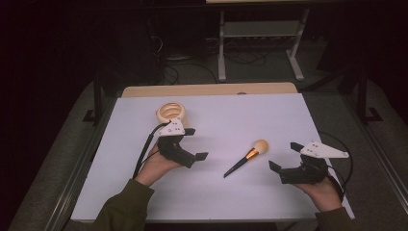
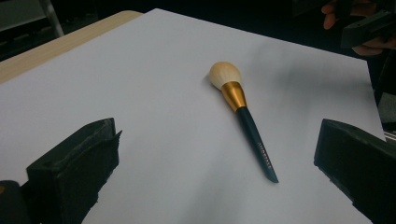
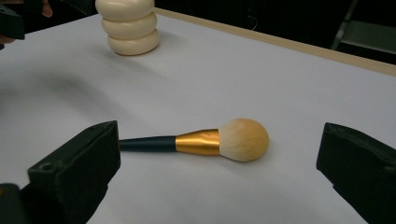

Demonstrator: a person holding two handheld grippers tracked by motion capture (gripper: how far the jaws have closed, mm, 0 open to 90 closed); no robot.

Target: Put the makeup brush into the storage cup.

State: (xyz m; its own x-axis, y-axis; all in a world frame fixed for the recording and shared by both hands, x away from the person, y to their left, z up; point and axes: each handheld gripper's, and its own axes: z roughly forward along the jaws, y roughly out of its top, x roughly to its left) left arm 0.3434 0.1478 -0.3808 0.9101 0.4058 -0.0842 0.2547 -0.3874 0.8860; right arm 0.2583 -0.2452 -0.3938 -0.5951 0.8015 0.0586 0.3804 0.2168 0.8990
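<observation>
Brush (image 1: 248, 157) flat on table (image 1: 216, 192), between both tongs, touching neither.

L tongs (image 1: 196, 143) at its 9 o'clock, jaws wide, empty; R tongs (image 1: 283, 155) just beside at 3 o'clock, jaws wide, empty. Bristle head twd 1 o'clock, dark handle tip twd 7. Cream ringed holder (image 1: 171, 114) upright at 10 o'clock, behind L tongs, well apart from brush. Nothing betw. brush and tongs. White table top, wood strip at far edge; room dark, metal frame legs at 12.

Brush (image 1: 246, 158) lies between left gripper (image 1: 196, 143), right gripper (image 1: 284, 155).
</observation>
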